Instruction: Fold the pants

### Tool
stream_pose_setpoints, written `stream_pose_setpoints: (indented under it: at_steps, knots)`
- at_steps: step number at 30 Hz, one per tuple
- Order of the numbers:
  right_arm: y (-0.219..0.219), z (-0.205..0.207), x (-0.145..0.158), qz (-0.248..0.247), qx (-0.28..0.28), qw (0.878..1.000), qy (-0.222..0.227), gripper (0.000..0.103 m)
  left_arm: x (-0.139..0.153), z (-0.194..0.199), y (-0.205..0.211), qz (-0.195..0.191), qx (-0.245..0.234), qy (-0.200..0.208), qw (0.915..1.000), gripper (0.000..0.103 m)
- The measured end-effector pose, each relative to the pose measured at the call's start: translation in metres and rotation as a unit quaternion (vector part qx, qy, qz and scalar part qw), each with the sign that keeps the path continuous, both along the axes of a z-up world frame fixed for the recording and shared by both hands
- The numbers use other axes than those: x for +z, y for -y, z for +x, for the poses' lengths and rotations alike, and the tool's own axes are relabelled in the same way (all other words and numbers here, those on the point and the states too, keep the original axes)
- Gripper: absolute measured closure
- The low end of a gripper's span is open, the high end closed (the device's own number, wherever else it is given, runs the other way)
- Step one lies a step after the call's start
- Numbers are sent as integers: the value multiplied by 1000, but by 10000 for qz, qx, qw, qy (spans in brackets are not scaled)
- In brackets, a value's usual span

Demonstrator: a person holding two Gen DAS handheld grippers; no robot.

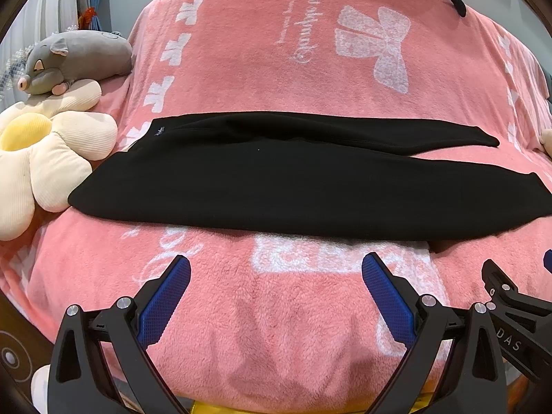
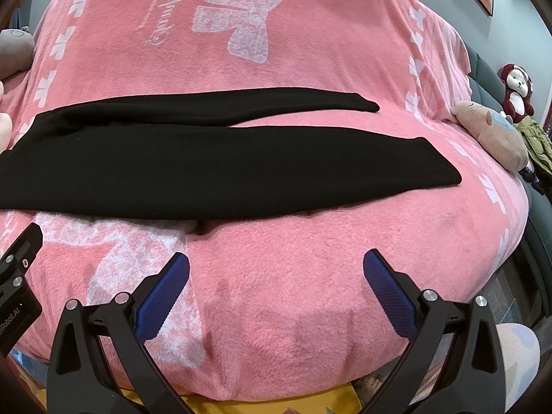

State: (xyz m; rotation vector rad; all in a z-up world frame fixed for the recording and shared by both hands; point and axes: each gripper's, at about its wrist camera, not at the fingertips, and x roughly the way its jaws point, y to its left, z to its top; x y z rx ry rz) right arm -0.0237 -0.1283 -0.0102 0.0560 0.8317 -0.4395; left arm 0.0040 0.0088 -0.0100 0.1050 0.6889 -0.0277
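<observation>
Black pants [image 1: 276, 186] lie flat across a pink blanket [image 1: 276, 310], waist at the left, two legs reaching right. The far leg is narrower and splits off from the near one. The pants also show in the right wrist view [image 2: 207, 165], with both leg ends in sight. My left gripper [image 1: 276, 269] is open and empty, hovering above the blanket just in front of the pants' near edge. My right gripper [image 2: 276, 265] is open and empty, also in front of the near edge, further right. Each gripper's black body shows at the edge of the other's view.
A flower-shaped plush cushion [image 1: 38, 158] and a grey plush pig [image 1: 72, 58] sit at the left of the bed. A tan plush cat [image 2: 493, 131] and a red plush toy [image 2: 517, 93] sit at the right edge. The bed's front edge lies just below the grippers.
</observation>
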Motion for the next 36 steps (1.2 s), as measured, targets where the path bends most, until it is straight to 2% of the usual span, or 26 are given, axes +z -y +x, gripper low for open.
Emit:
stream_pose_setpoints:
  at_steps: [7,14,21,36]
  knots:
    - [0,1,-2,72,75,9999,-3,5,0,0,-1,3,17,-4,10000,6]
    - [-5,10,-5,285,468,9985,25,5,-2,-1,-10,-2,145,-6,9999,6]
    - [-2,11,-9,449,452,9980,-18,5,-2,2,-9,12,176,-49,9998,6]
    - [-4,13,-11,407,519,9978,-56,5,-3,5,-7,56,232,-71,9997,6]
